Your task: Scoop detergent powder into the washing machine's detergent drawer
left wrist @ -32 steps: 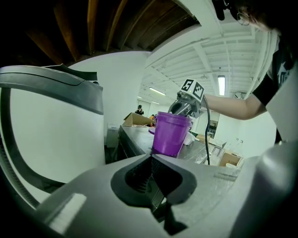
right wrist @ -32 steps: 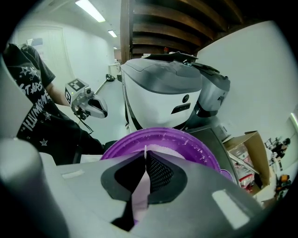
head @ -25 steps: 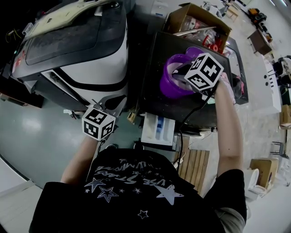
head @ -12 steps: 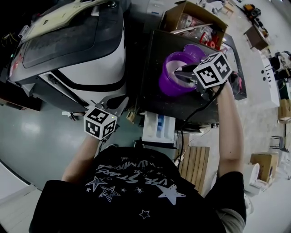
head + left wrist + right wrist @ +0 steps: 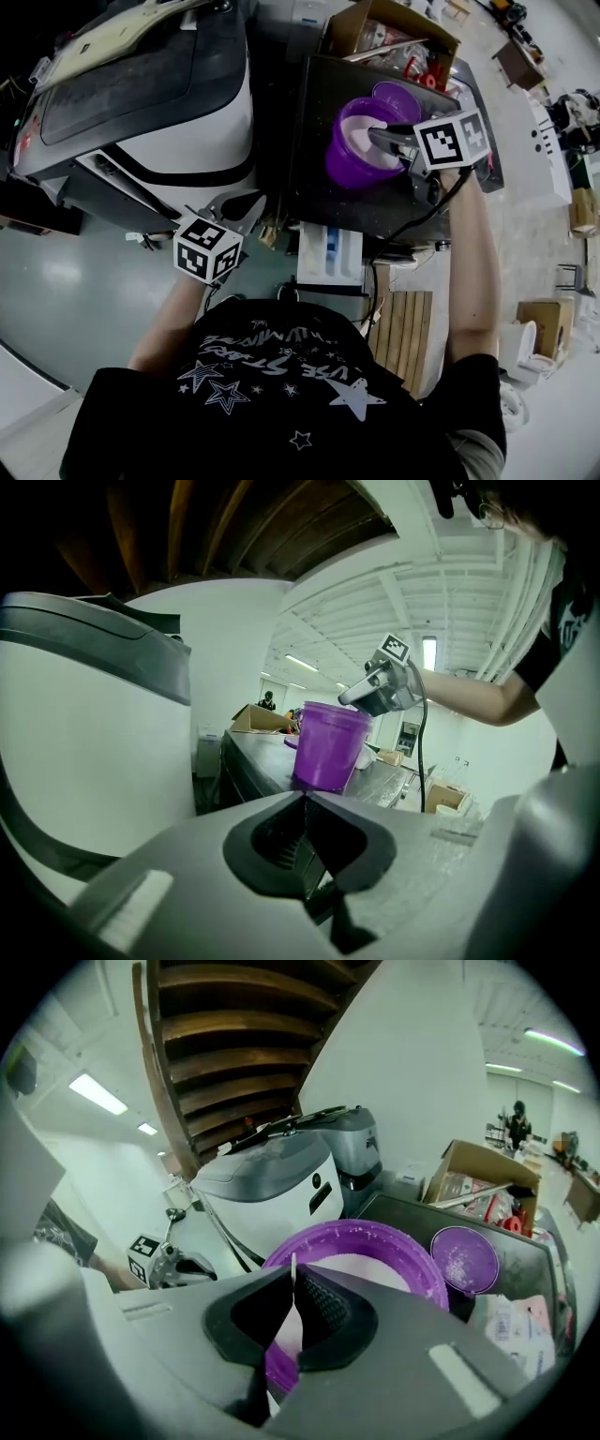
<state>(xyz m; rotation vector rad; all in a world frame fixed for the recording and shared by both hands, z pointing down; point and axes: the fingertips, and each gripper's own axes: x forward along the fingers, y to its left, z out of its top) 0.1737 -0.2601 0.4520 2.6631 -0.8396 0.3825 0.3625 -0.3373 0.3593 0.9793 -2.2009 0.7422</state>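
Observation:
A purple tub [image 5: 349,150] of white powder [image 5: 361,1265] stands on the dark table [image 5: 319,197]. My right gripper [image 5: 382,139] reaches over the tub's rim from the right. In the right gripper view its jaws [image 5: 293,1274] are shut on a thin white scoop handle [image 5: 292,1262]; the scoop's bowl is hidden. The white detergent drawer [image 5: 330,257] with blue inserts sticks out below the table's near edge. My left gripper [image 5: 239,208] hangs by the washing machine [image 5: 178,122], left of the drawer, shut [image 5: 305,799] and empty.
A purple lid [image 5: 466,1260] lies beside the tub. A cardboard box [image 5: 389,33] of items sits behind the table. A wooden pallet [image 5: 403,333] lies on the floor near the person's right side. The washing machine's white side [image 5: 94,752] fills the left gripper view's left.
My right gripper has shifted right along the tub's rim and its marker cube has turned more level. My left gripper has stayed where it was.

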